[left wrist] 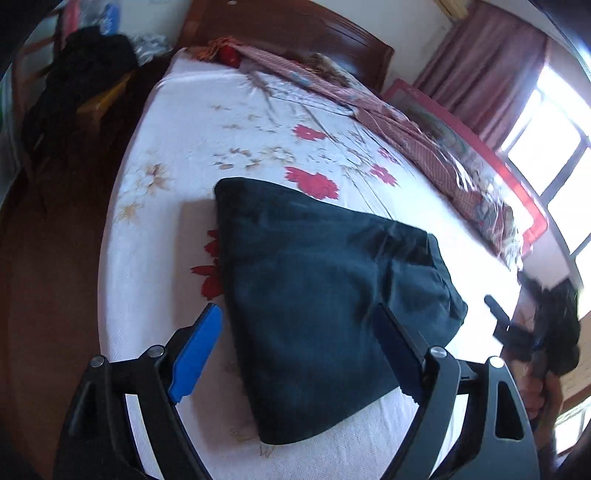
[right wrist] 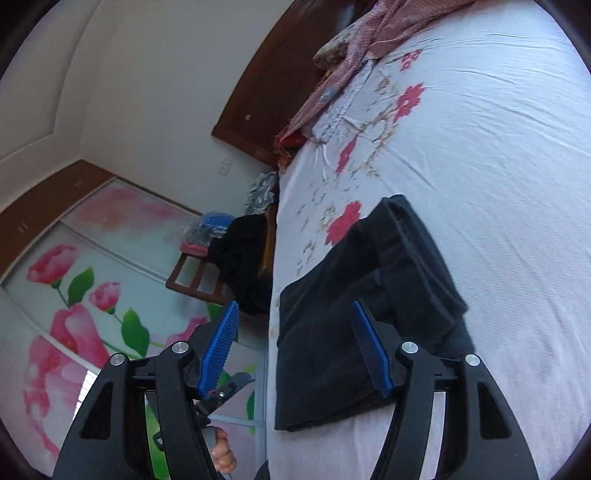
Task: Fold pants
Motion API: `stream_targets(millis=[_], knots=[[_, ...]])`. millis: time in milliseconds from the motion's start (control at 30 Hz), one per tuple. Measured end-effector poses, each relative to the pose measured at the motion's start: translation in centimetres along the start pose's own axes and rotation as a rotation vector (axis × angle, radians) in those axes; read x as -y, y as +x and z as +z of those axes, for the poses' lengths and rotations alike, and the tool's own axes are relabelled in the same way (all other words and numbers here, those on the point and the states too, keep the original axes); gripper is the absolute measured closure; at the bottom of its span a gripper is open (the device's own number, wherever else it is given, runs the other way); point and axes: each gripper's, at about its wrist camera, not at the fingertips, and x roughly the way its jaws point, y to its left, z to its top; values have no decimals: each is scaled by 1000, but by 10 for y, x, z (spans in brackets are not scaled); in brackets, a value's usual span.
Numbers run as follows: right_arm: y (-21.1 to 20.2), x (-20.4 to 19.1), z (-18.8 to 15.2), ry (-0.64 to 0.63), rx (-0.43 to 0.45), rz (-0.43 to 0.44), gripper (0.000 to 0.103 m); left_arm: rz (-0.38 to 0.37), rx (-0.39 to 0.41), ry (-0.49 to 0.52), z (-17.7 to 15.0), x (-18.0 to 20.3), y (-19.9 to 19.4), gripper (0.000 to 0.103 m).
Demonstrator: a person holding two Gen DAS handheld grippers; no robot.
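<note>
Already your pants (left wrist: 325, 295) lie folded into a compact dark bundle near the front edge of the bed (left wrist: 173, 155), closer to its left side, with the floral sheet bare on every side of them. Judging by the look, this is soft, fairly thick cloth: light to lift, limp rather than stiff, not slippery and not fragile. It will sag and fall open if you pick it up by one layer. If another fold is wanted, take hold at the rounded folded edge or at a corner where all the layers stack, pinching through the whole thickness, and keep both grips level so the layers do not slide apart.

Your left gripper (left wrist: 299, 328) hangs just above the near end of the bundle with its jaws spread wide and nothing between them. Your right gripper (right wrist: 295, 321) is likewise wide apart and empty, poised over the left edge of the bed beside the pants.

The mattress gives a soft, broad support, so pressing down will dent it rather than flatten a crease sharply. Toward the headboard (left wrist: 295, 29) a reddish patterned blanket (left wrist: 399, 122) lies bunched along the far edge, well apart from your work. A chair piled with dark clothes (right wrist: 240, 258) stands off the left side, and a flowered wardrobe (right wrist: 74, 288) beyond it.
</note>
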Motion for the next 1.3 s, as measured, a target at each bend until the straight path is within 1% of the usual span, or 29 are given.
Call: stream_targets(millis=[33, 67, 100, 133, 167, 200, 233, 267, 333, 367, 467, 500, 567, 600, 667, 700, 767, 800, 833, 867, 933, 967, 1000, 1033, 1100, 1133, 1167, 1233, 1300], knots=[[13, -1, -1, -4, -22, 18, 40, 46, -1, 74, -4, 17, 6, 19], [22, 3, -4, 8, -39, 21, 40, 74, -10, 118, -5, 27, 10, 19], [30, 14, -7, 24, -56, -11, 40, 96, -33, 142, -12, 32, 19, 19], [34, 31, -12, 52, -67, -71, 41, 100, -62, 135, -18, 30, 24, 19], [34, 54, -16, 110, -70, -67, 52, 94, -105, 105, -28, 24, 30, 18], [30, 73, -23, 184, -56, -23, 79, 90, -145, 74, -35, 14, 42, 16], [25, 84, -26, 243, -59, -27, 84, 76, -140, 61, -43, 5, 41, 15], [21, 82, -28, 254, -61, -33, 83, 62, -110, 67, -47, 4, 37, 14], [12, 59, -22, 186, -57, -57, 58, 72, -122, 65, -44, 5, 33, 14], [9, 45, -17, 155, -41, -54, 39, 74, -128, 49, -41, 5, 31, 14], [23, 11, 6, 58, -13, -27, 38, 77, -112, 29, -33, 4, 25, 11], [34, 4, 15, 39, -11, -33, 38, 93, -113, 34, -33, 4, 26, 11], [60, 1, 29, 31, -27, 2, 38, 110, -131, 36, -34, 3, 33, 10], [73, 6, 35, 38, -38, -13, 34, 117, -145, 30, -36, 3, 37, 9], [96, 21, 44, 11, -81, -168, 32, 118, -149, 9, -41, 1, 42, 8], [102, 35, 46, 21, -98, -217, 39, 115, -147, -5, -42, -1, 43, 6], [99, 52, 47, 91, -88, -217, 54, 98, -158, -47, -44, -6, 45, 4], [93, 48, 45, 95, -83, -226, 52, 93, -164, -65, -44, -9, 47, 4], [85, 37, 42, 68, -71, -248, 48, 90, -163, -73, -45, -10, 48, 3], [77, 23, 36, 21, -62, -254, 46, 95, -157, -67, -47, -9, 47, 3], [69, 2, 21, -39, -98, -180, 46, 104, -145, -50, -49, -7, 47, 2], [67, -3, 11, -45, -126, -143, 43, 103, -141, -50, -50, -7, 47, 2], [67, -5, 1, -42, -158, -119, 31, 102, -139, -51, -50, -7, 46, 2], [67, -4, -9, -35, -184, -124, 29, 103, -137, -51, -50, -7, 46, 2], [70, 9, -25, -45, -224, -205, 30, 102, -132, -55, -51, -7, 46, 2], [69, 21, -30, -40, -230, -225, 34, 103, -126, -56, -52, -7, 45, 2], [64, 30, -31, -15, -212, -203, 42, 105, -123, -55, -53, -6, 45, 2], [56, 34, -29, 42, -196, -183, 42, 113, -120, -51, -53, -6, 44, 2], [47, 20, -28, 7, -185, -221, 38, 111, -121, -59, -53, -7, 44, 2]])
